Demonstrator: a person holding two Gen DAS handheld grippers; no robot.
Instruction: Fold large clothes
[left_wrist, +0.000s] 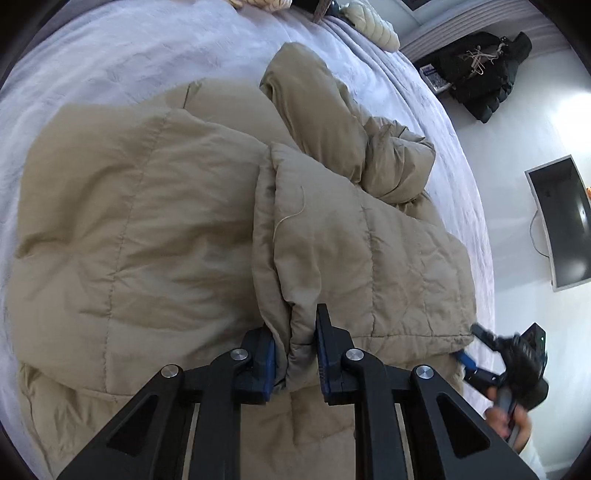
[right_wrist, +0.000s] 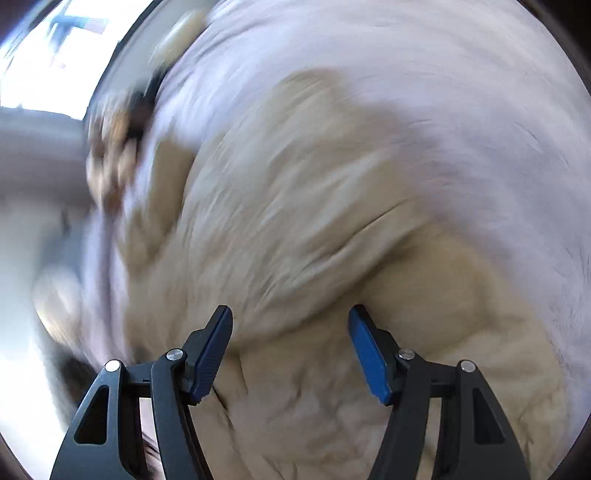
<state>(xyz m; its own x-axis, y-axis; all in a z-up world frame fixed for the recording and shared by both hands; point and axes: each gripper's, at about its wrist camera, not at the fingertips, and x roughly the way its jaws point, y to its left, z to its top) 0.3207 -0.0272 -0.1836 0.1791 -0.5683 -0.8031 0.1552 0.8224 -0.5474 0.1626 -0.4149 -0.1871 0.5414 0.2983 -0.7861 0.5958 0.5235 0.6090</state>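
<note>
A tan quilted puffer jacket (left_wrist: 155, 229) lies spread on a lavender bed cover (left_wrist: 110, 59). One half is folded over the middle and a sleeve (left_wrist: 317, 110) lies bunched at the far side. My left gripper (left_wrist: 295, 354) is shut on the folded edge of the jacket near its hem. My right gripper (right_wrist: 290, 350) is open and empty above the jacket (right_wrist: 314, 229); that view is blurred by motion. The right gripper also shows in the left wrist view (left_wrist: 476, 350) at the jacket's right corner.
A cream quilted garment (left_wrist: 373, 22) lies at the bed's far edge. A dark coat with hangers (left_wrist: 480, 74) lies on the floor beyond the bed. A monitor (left_wrist: 565, 221) stands to the right. The bed's edge runs along the right side.
</note>
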